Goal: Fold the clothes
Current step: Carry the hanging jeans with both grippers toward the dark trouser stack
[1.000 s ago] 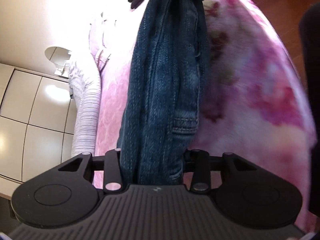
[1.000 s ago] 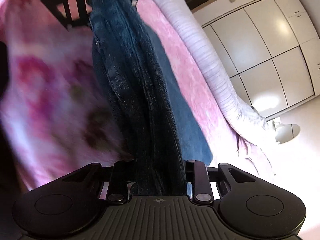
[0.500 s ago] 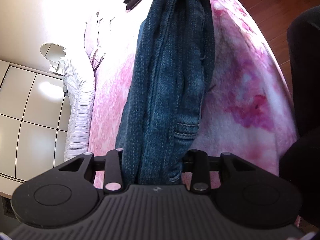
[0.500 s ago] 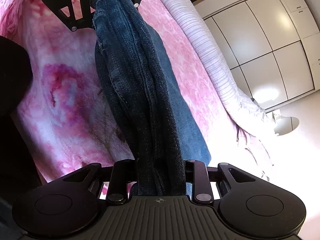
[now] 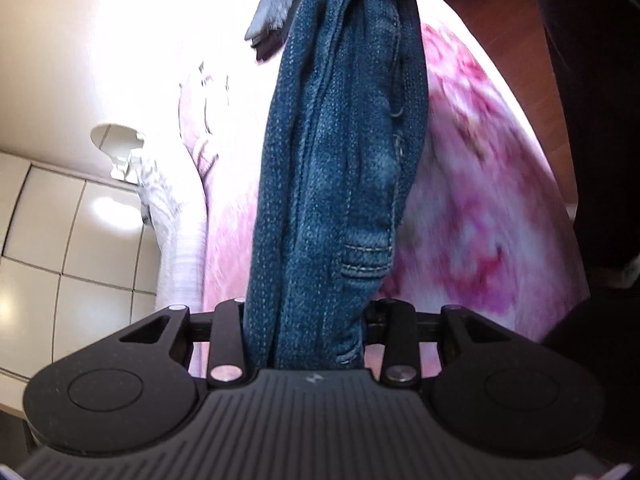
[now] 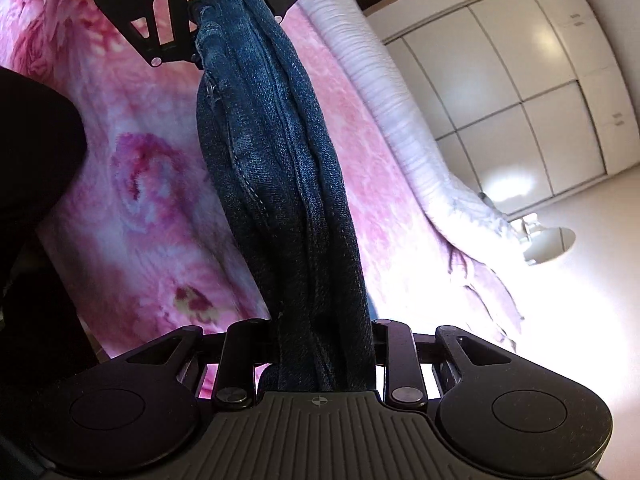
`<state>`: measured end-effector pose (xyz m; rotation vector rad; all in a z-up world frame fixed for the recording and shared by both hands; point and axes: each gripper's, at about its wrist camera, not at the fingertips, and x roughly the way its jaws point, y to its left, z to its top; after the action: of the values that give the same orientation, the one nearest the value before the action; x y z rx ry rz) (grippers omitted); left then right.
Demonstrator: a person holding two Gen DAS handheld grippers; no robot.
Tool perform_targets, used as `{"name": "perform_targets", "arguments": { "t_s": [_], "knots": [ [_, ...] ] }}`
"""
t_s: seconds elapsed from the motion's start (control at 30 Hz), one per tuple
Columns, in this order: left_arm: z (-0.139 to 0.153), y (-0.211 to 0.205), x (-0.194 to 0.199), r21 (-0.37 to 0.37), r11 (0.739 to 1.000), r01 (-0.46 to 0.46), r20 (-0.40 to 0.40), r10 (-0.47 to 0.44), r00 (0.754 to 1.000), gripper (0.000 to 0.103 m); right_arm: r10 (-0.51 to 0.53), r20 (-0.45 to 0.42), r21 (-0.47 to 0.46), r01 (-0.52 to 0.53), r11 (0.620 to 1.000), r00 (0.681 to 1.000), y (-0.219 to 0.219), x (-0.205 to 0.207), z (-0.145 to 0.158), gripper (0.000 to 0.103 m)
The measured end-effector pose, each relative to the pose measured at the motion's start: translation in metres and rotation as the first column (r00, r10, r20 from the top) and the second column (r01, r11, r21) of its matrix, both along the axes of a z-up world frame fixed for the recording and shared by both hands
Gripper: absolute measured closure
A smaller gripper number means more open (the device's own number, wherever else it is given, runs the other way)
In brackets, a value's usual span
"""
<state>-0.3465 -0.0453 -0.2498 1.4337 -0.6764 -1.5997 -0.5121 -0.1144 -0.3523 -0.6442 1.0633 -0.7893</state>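
A bed under a pink flowered blanket [image 6: 152, 184] fills the room; beyond its far side stand glossy white wardrobe doors [image 6: 520, 92], brown wooden floor [image 5: 520, 60] lies along its near edge, bright light washing the ceiling

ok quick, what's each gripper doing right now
Left gripper: closed on one end of the bunched jeans.
Right gripper: closed on the other end of the jeans, stretched between the two above the pink blanket.
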Motion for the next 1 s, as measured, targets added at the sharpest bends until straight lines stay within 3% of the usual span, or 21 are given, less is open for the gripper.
{"name": "perform_targets", "arguments": {
  "t_s": [0.13,0.3,0.6,0.7,0.83,1.0],
  "knots": [
    [0.030,-0.009,-0.035,-0.025,0.999,0.047,0.003,-0.047,0.999,0.070,-0.032,0.039,-0.024,0.033,0.999,0.999,0.001,-0.028,0.021,0.077],
    [0.073,-0.039,-0.117,-0.057,0.990,0.131,-0.009,-0.131,0.991,0.070,-0.075,0.076,-0.059,0.080,0.995,0.994,-0.030,-0.061,0.039,0.077],
    [0.088,-0.145,-0.143,-0.097,0.957,0.272,-0.026,-0.276,0.961,0.071,-0.157,0.134,-0.105,0.172,0.980,0.978,-0.109,-0.117,0.063,0.077],
    [0.100,-0.163,-0.148,-0.028,0.957,0.288,-0.036,-0.289,0.957,0.071,-0.188,0.125,-0.061,0.196,0.979,0.974,-0.134,-0.123,0.068,0.077],
    [0.125,-0.179,-0.153,0.092,0.952,0.293,-0.054,-0.289,0.956,0.071,-0.217,0.077,0.071,0.212,0.975,0.973,-0.153,-0.129,0.091,0.077],
    [0.196,-0.157,-0.164,0.238,0.933,0.270,-0.081,-0.257,0.963,0.072,-0.230,0.033,0.239,0.216,0.947,0.973,-0.143,-0.141,0.153,0.077]
  ]
}}
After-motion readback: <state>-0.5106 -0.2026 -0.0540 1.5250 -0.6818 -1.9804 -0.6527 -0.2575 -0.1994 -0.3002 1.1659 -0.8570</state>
